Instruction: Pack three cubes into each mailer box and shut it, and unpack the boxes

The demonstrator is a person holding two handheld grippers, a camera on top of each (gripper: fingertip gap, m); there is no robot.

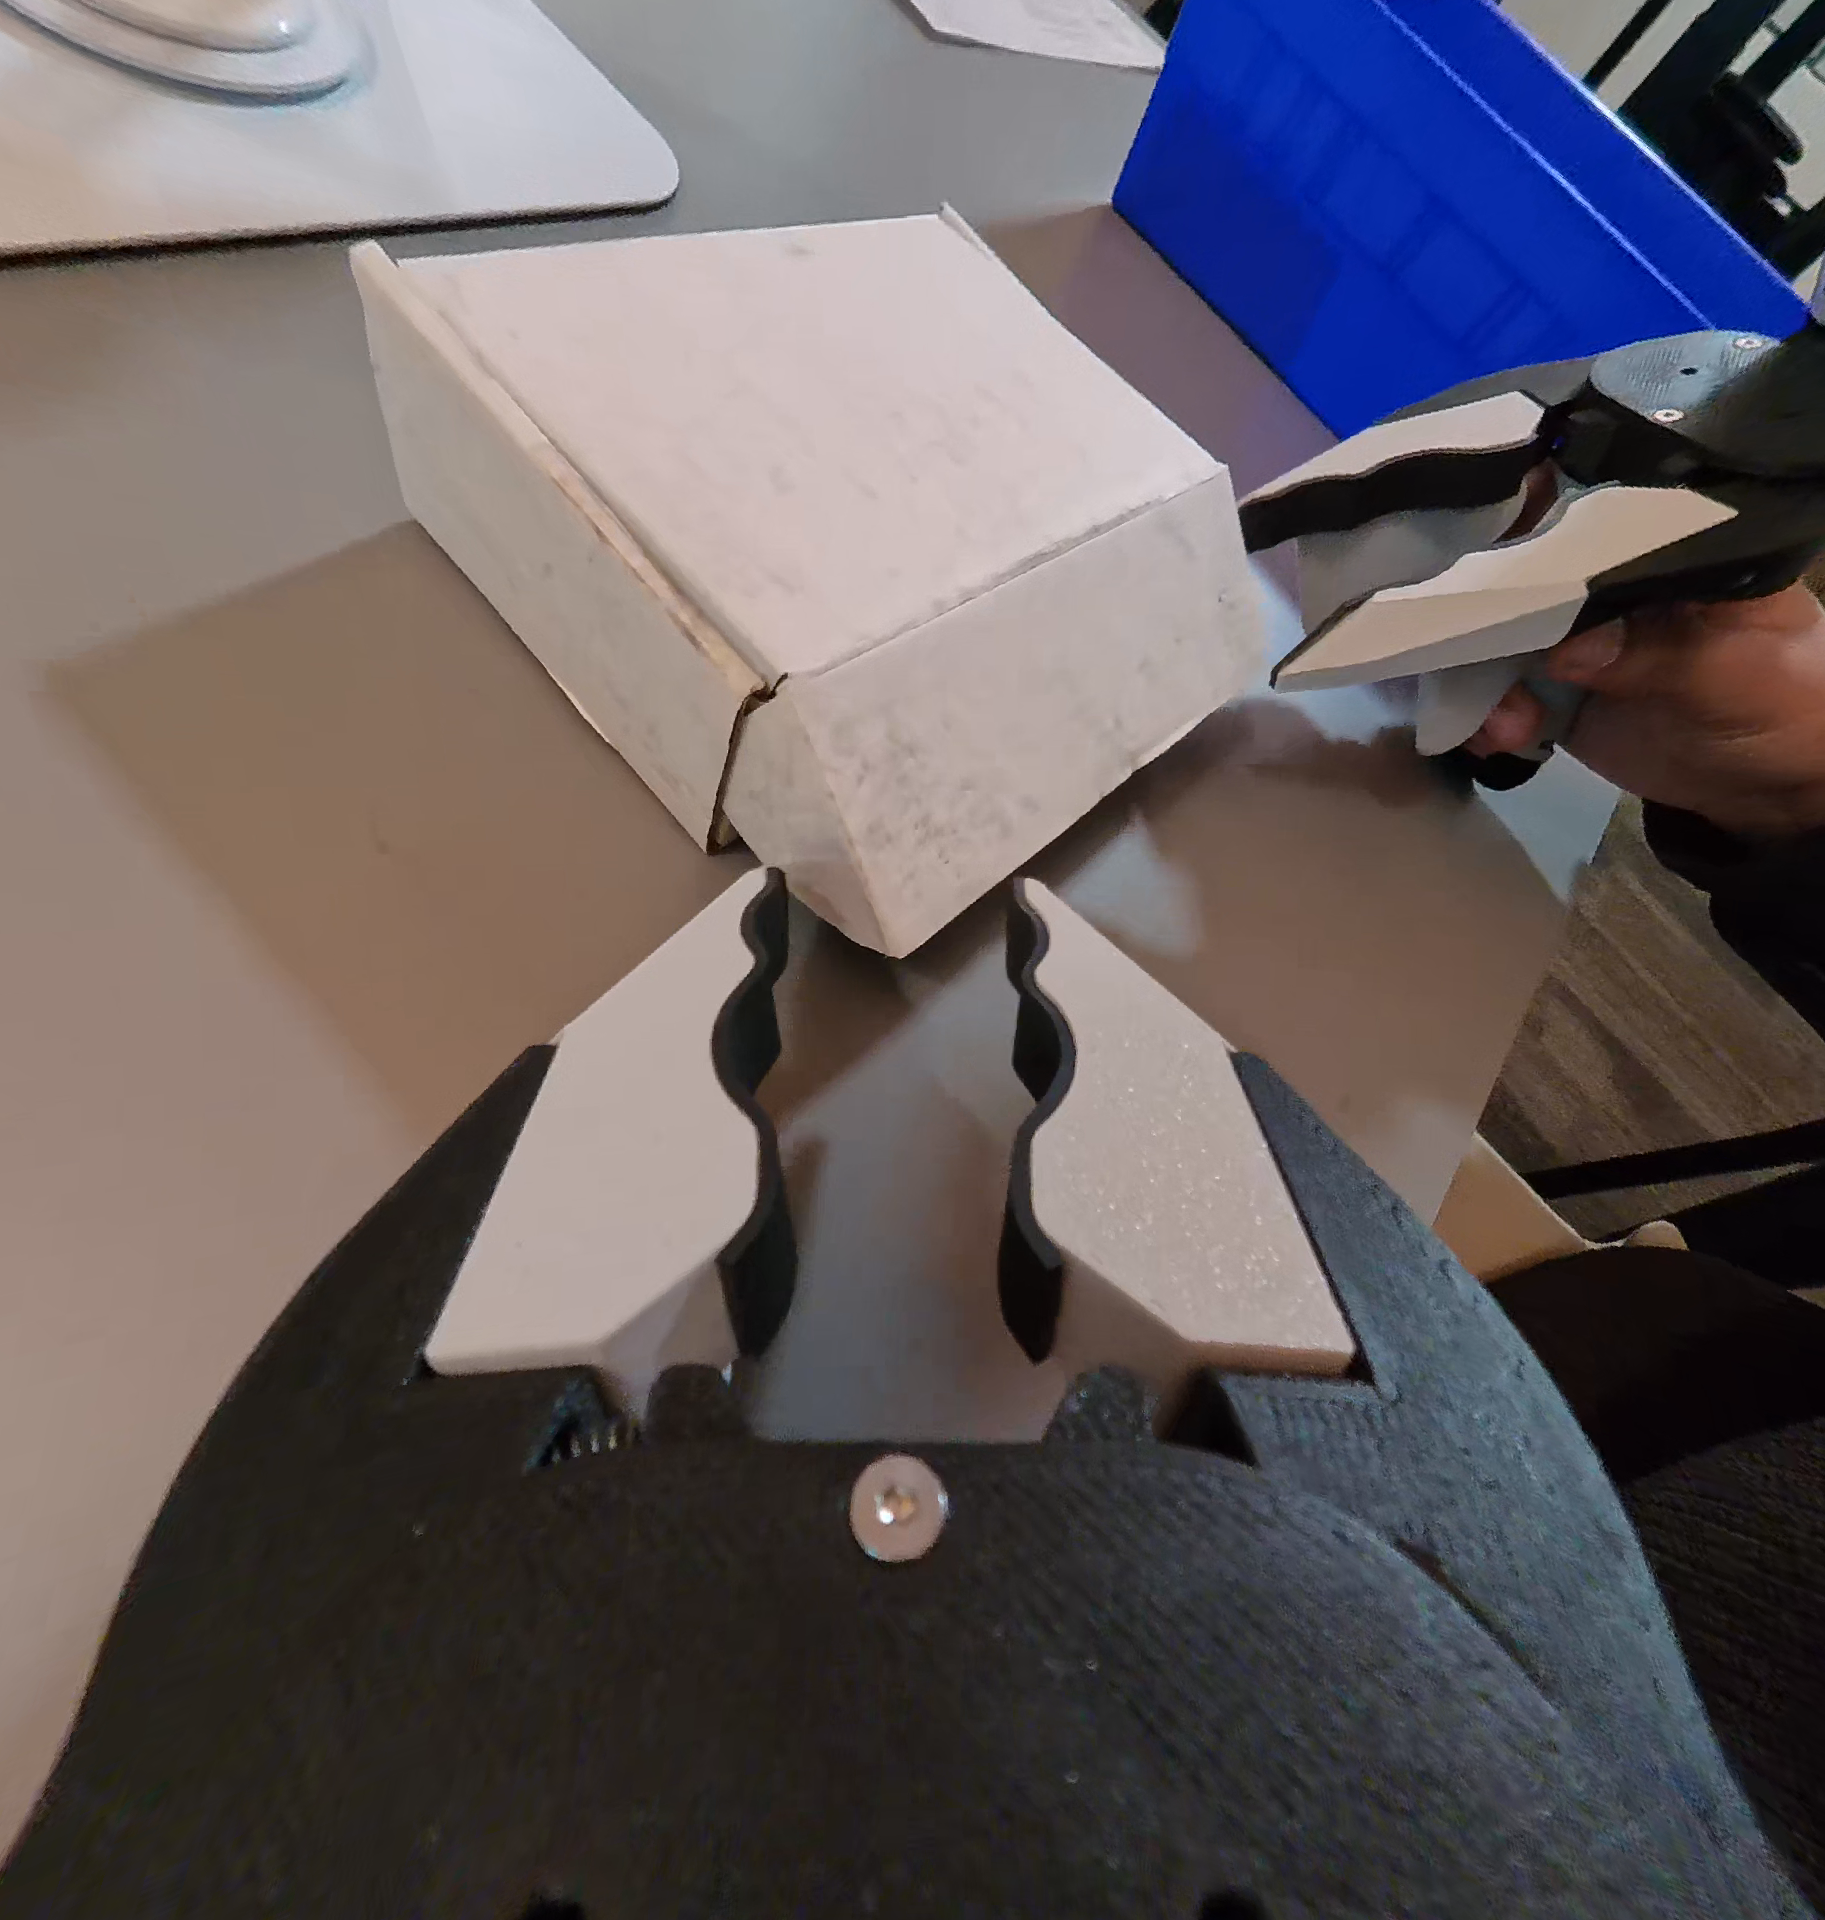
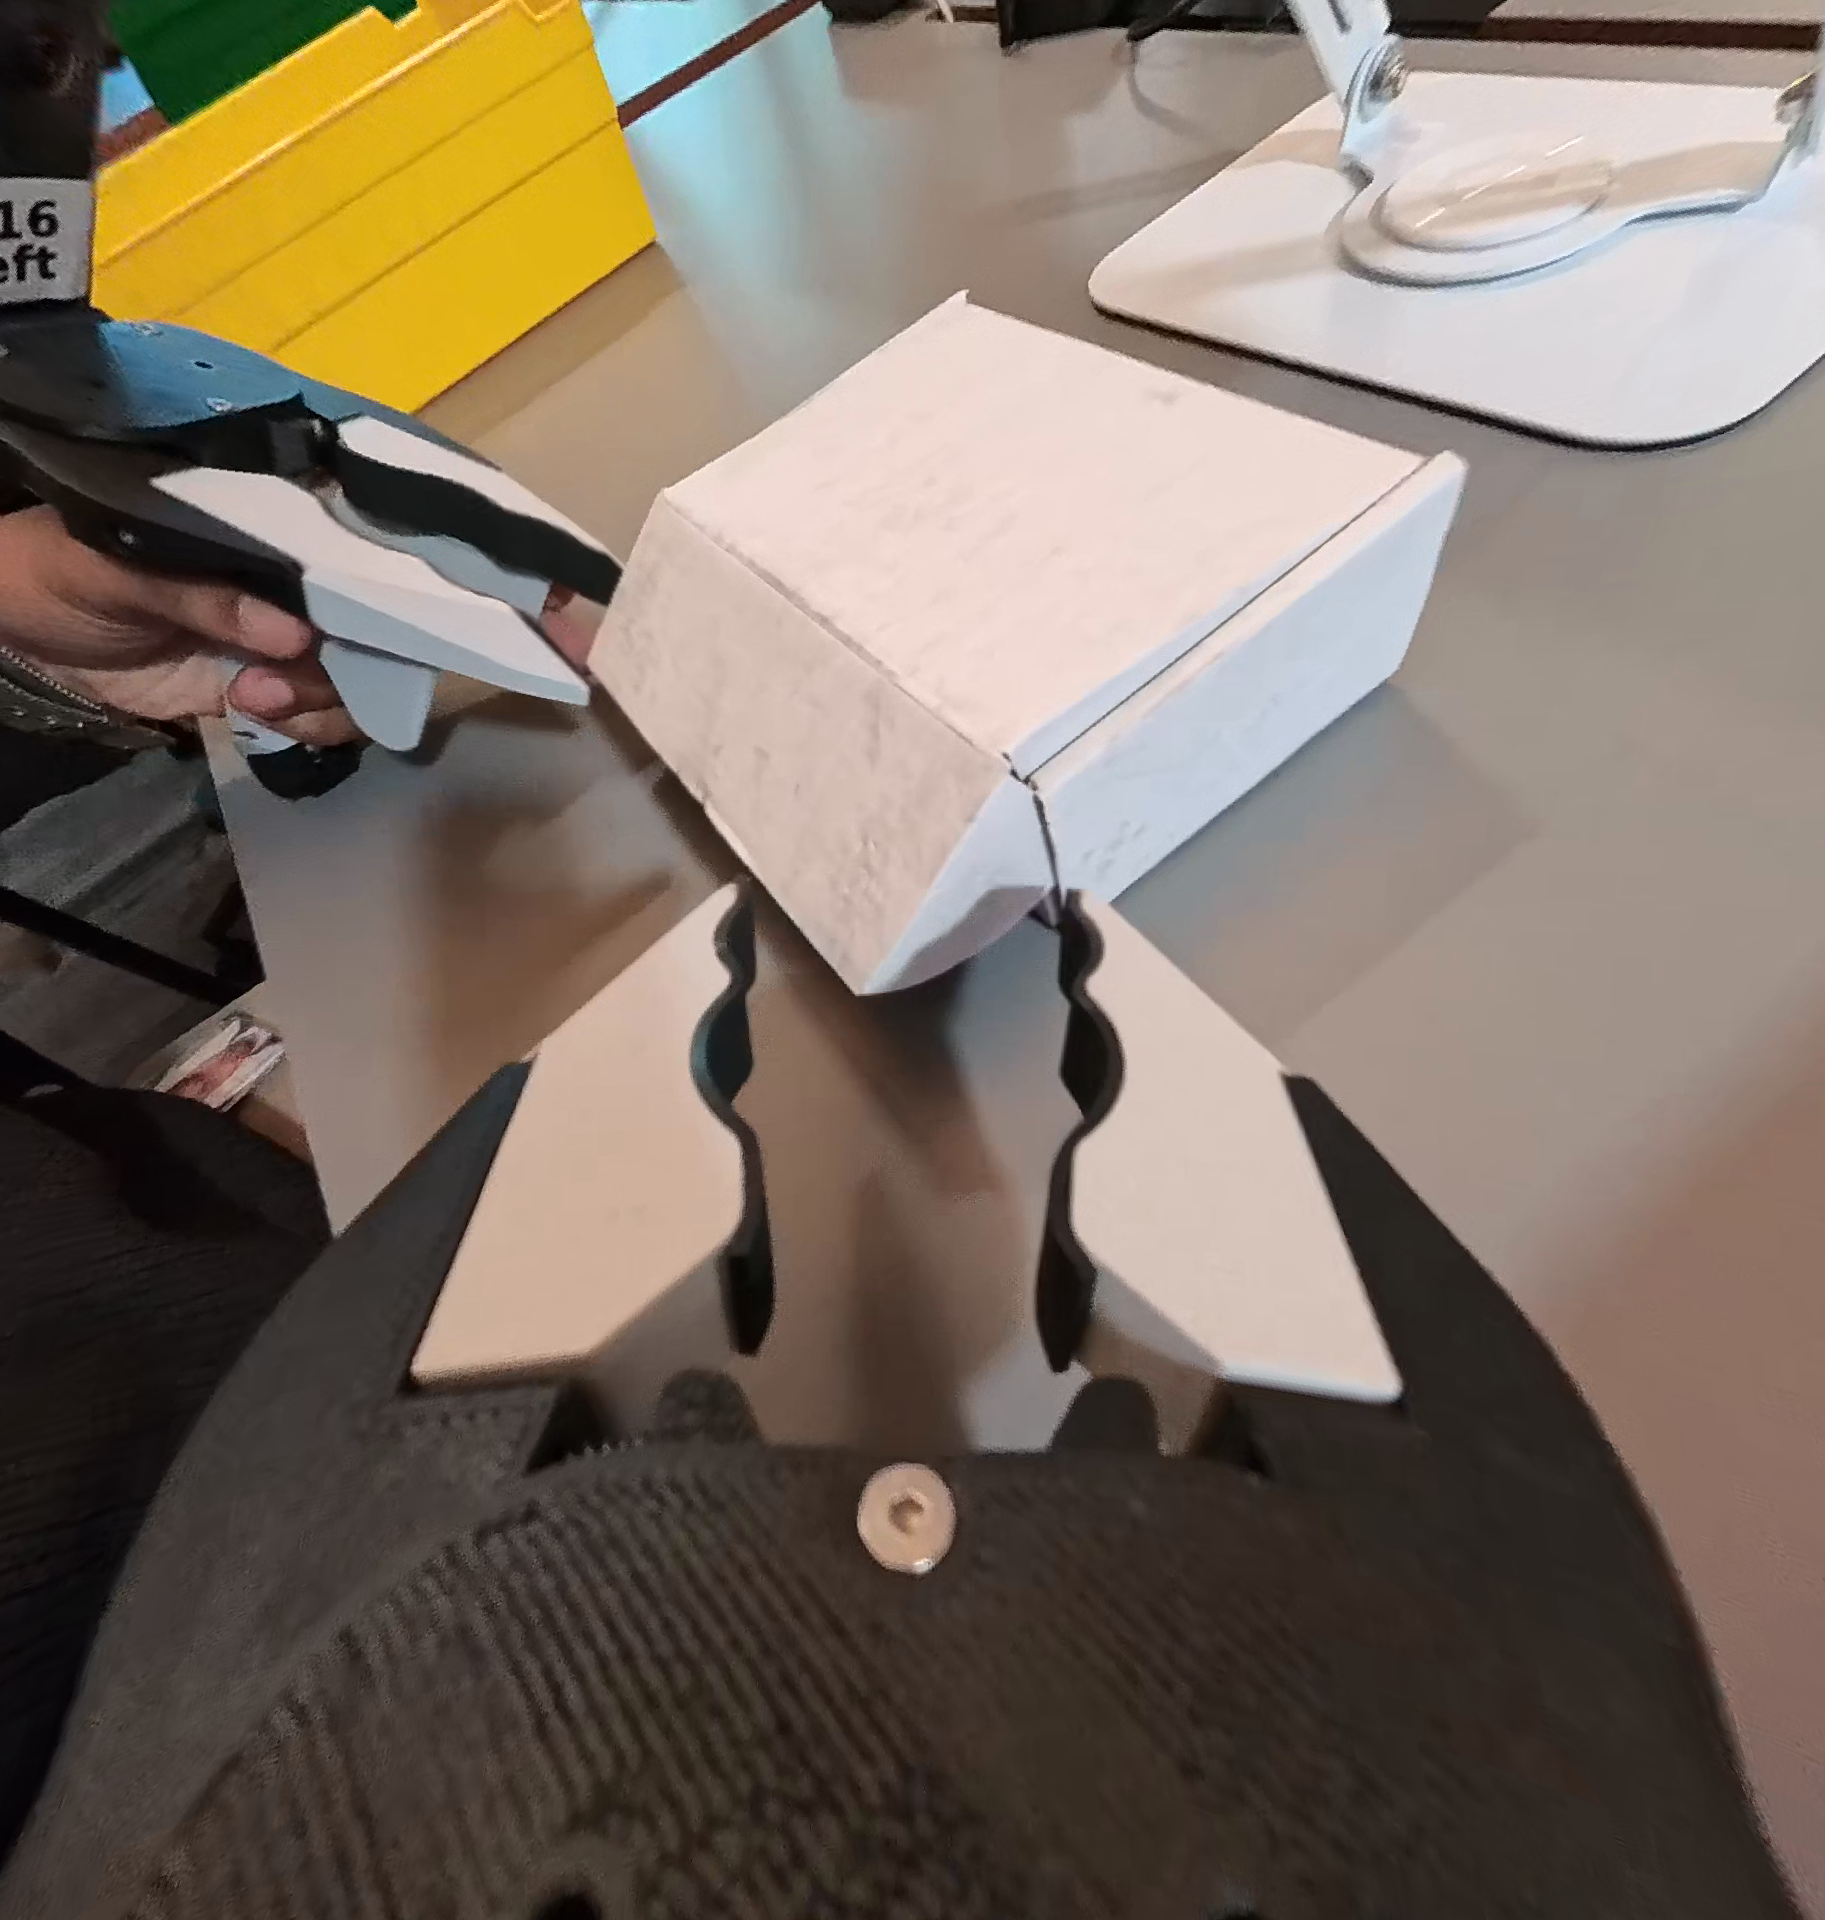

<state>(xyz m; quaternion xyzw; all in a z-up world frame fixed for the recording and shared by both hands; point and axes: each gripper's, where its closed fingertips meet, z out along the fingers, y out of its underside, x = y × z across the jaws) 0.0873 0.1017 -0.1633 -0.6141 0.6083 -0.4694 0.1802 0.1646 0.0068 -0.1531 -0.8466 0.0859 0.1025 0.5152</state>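
Note:
A white cardboard mailer box (image 1: 814, 520) lies on the grey table with its lid down; it also shows in the right wrist view (image 2: 1012, 623). Its front flap juts out slightly at the near edge. My left gripper (image 1: 897, 894) is open and empty, with the box's near corner just beyond its fingertips. My right gripper (image 2: 908, 914) is open and empty, its tips at the box's other near corner. Each gripper also shows from the side in the other's view, the right (image 1: 1272, 592) and the left (image 2: 596, 634), both beside the box. No cubes show.
A blue bin (image 1: 1427, 208) stands at the back right of the box. A yellow bin (image 2: 368, 208) stands at the back left. A white stand base (image 2: 1510, 281) lies behind the box. The table edge (image 1: 1531, 997) runs near my right hand.

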